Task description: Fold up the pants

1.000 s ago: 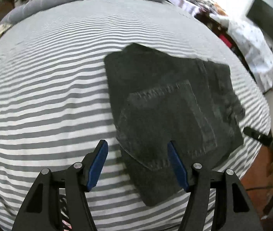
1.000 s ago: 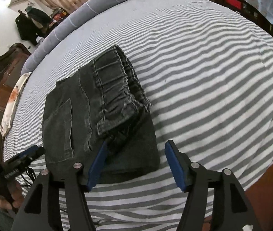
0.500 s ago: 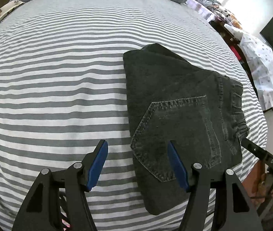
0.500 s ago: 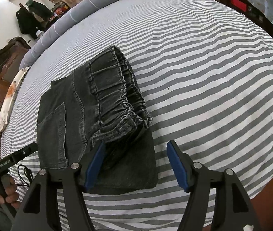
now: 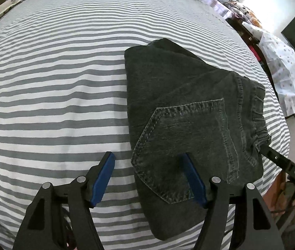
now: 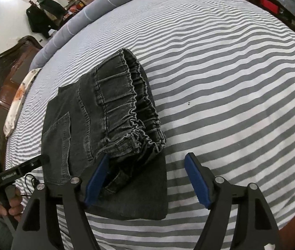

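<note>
Now both jaws have just been opening — pants (image 5: 189, 108) released, folded.

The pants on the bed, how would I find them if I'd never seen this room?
Find the big bed with the grey-and-white striped sheet. Near its front edge lies a folded bundle of dark charcoal denim pants. It is the only dark, unstriped thing on the sheet, with a stitched back pocket on top and a gathered elastic waistband.

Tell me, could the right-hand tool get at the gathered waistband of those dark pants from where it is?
Probably yes: the right tool stands open just above the pants' waistband, with nothing between them.
</note>
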`<state>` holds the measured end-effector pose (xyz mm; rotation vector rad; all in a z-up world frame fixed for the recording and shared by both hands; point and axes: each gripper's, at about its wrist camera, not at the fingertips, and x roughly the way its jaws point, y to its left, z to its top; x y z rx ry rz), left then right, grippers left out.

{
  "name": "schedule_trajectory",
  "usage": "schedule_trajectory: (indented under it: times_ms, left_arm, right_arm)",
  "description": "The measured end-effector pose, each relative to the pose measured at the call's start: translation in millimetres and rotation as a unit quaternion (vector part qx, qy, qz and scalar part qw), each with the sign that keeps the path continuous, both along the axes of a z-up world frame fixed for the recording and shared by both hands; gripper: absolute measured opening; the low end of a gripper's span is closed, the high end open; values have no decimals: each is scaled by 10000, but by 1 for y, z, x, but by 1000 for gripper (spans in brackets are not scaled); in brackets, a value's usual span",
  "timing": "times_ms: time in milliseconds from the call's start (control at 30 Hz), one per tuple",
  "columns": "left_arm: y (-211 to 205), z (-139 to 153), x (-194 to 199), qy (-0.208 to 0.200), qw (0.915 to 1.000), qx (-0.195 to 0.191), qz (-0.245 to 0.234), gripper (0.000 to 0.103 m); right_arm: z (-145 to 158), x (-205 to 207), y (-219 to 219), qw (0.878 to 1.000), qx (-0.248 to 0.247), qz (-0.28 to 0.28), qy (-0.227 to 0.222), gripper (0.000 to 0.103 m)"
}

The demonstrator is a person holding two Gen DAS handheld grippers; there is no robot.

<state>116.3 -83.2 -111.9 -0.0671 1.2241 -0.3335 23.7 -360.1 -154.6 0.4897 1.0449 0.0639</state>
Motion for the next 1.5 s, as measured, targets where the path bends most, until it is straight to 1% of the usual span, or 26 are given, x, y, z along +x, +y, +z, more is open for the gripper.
schedule_trajectory:
  times_ms: [167,300,467,633,767,967,1033,1133,1233,1333,1400,1467,1500]
  left_arm:
    - [1,-2,2,-5,10000,-8,-12,75]
    - [3,-4,3,-28,10000,-37,-17,77]
    - [4,-6,4,-55,9999,-87,-77,78]
    - [8,-8,-2,-143,9996,-238,-90,78]
    - [4,-8,-3,-229,9993,-207,-225,78]
    - [-5,-9,9,-235,9991,-284,-207,78]
    - [-7,-11,11,-275,9990,-324,-151,80]
    - [-11,-11,14,-356,9987,-329,-157,84]
    - [-17,-12,21,-440,9984,-321,-163,84]
    - [-15,-11,23,-361,9981,-494,-69,84]
    - [-12,-10,21,-363,9978,-542,-141,79]
    - [-11,-10,18,-401,9976,-527,-224,72]
    - [-9,-10,17,-416,9975,-523,-244,71]
  right_arm:
    - [-7,3,-11,9987,457,183,-122,73]
    - [-7,4,-19,9955,869,296,-223,73]
    - [-8,1,-16,9920,1038,673,-251,73]
    - [-14,-1,-15,9865,1220,1043,-331,74]
    - [-15,15,-15,9833,1386,1049,-530,74]
    - [-17,48,-13,9809,1487,1063,-671,74]
    - [-18,55,-11,9803,1503,1066,-715,74]
    - [-17,63,-6,9806,1400,1161,-736,74]
    - [-16,65,-3,9811,1306,1240,-714,74]
    - [-15,61,-2,9799,1340,1329,-650,68]
    - [-17,58,-2,9775,1452,1408,-597,64]
    - [-18,58,-1,9771,1460,1430,-586,63]
    - [-19,60,-1,9774,1478,1406,-561,63]
